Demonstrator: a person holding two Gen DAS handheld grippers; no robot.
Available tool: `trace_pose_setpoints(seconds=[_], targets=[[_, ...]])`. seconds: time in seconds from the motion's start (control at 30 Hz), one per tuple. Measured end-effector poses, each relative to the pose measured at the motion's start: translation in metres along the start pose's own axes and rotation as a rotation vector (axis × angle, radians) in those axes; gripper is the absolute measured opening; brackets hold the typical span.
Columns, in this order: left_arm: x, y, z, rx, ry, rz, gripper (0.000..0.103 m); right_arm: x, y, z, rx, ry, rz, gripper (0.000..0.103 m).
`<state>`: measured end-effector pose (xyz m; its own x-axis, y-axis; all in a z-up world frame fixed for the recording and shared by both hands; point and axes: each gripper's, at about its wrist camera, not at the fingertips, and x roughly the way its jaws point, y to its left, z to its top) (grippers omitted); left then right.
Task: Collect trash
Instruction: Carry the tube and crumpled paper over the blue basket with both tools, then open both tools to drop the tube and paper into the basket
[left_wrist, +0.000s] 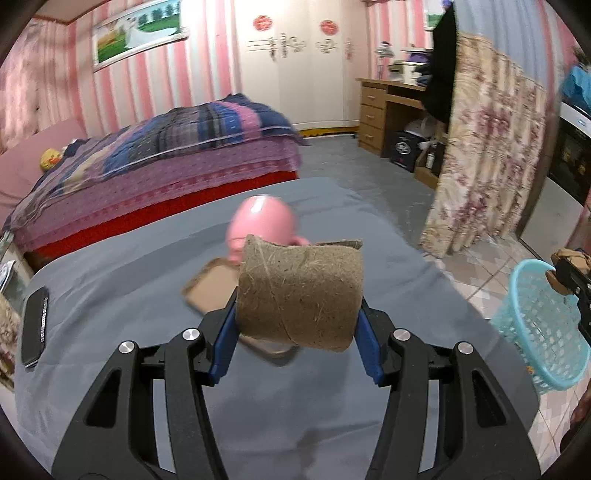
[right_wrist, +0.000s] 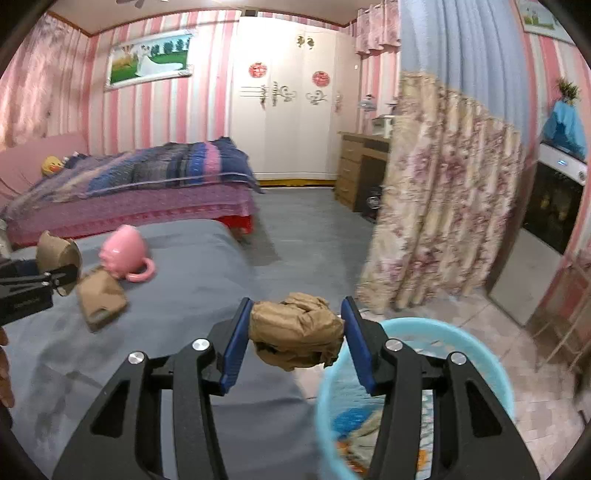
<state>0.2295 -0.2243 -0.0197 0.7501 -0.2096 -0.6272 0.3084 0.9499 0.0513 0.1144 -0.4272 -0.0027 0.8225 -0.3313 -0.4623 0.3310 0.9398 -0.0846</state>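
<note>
Here the right gripper (right_wrist: 297, 338) clamps a crumpled paper wad (right_wrist: 295, 334) near the blue basket (right_wrist: 424, 326), ready to drop it in. The left gripper (left_wrist: 297, 314) pinches a cardboard roll (left_wrist: 299, 291) above the grey-covered table (left_wrist: 110, 280), bound for the same basket.

Mug (right_wrist: 123, 254) on table (right_wrist: 207, 258), flat box (right_wrist: 101, 297) beside it; basket (right_wrist: 461, 332) right of table; bed (right_wrist: 125, 199) behind.

No words or numbers can be read here. The white wardrobe (right_wrist: 284, 99) has two round red signs (right_wrist: 258, 69) on its doors, but their marks are too small and blurry to make out. A dark box (left_wrist: 402, 150) under the desk (left_wrist: 388, 107) has a white logo, also too blurry to read.
</note>
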Motion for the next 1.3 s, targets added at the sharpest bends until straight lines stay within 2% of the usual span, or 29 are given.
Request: trace_pose_setpoints(seconds=[0.2, 0.5, 0.67, 0.83, 1.0, 1.3], targets=[[0.000, -0.048, 0.000, 0.070, -0.029, -0.057, 0.054, -0.009, -0.039, -0.006, 0.023, -0.008, -0.090, 0.049], [0.007, -0.119, -0.011, 0.109, -0.024, -0.216, 0.054, -0.015, -0.095, -0.029, 0.073, 0.009, -0.208, 0.049], [0.013, -0.160, -0.022, 0.116, -0.013, -0.301, 0.054, -0.012, -0.121, -0.044, 0.118, 0.028, -0.236, 0.049], [0.019, -0.199, -0.032, 0.163, -0.005, -0.333, 0.054, -0.011, -0.138, -0.056, 0.147, 0.036, -0.258, 0.049], [0.022, -0.222, -0.038, 0.148, 0.000, -0.400, 0.054, -0.008, -0.154, -0.064, 0.184, 0.040, -0.281, 0.049], [0.024, -0.255, -0.052, 0.235, -0.011, -0.396, 0.055, -0.006, -0.166, -0.074, 0.240, 0.037, -0.303, 0.049]])
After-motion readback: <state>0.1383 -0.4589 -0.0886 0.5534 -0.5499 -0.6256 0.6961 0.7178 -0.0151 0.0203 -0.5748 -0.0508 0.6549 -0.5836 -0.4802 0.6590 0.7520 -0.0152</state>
